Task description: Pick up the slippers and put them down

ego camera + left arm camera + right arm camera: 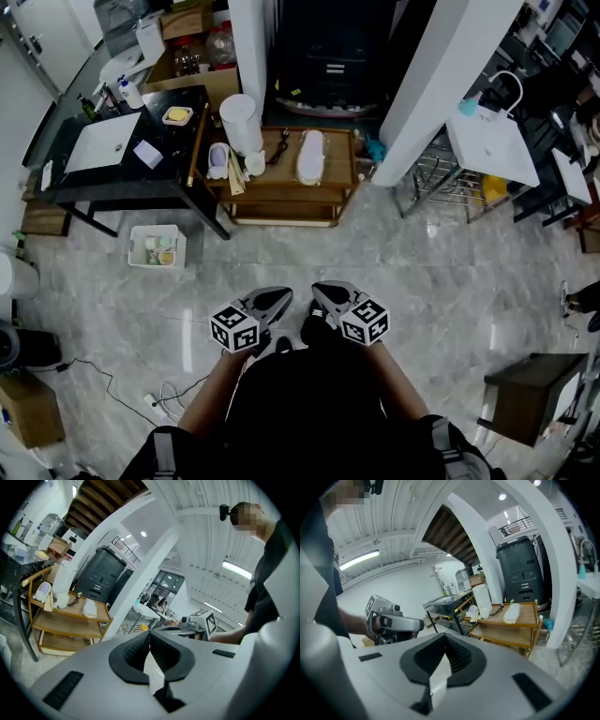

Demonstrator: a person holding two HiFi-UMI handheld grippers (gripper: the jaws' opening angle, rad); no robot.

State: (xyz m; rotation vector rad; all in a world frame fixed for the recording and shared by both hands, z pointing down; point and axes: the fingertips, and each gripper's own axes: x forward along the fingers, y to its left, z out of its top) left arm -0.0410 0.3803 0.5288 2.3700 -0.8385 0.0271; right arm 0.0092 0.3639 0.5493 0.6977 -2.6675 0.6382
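Note:
Two pale slippers lie on the top of a wooden shelf cart [339, 176] across the floor: a long white one [310, 156] and a smaller one [218, 159] left of a white cylinder [241, 124]. Both grippers are held side by side in front of the person, far short of the cart. The left gripper [281, 296] and the right gripper [319, 292] are shut and empty. The left gripper view shows its jaws [149, 637] together, with the slippers [89, 608] [43, 591] far off. In the right gripper view the shut jaws [444, 639] point toward the cart and slippers [512, 612] [472, 611].
A black table [178, 141] with a white board stands left of the cart, and a small white bin [157, 247] sits on the floor below it. A white pillar [441, 66] and a sink stand [492, 141] are to the right. Cables [159, 398] trail at lower left, a dark stool [530, 394] at lower right.

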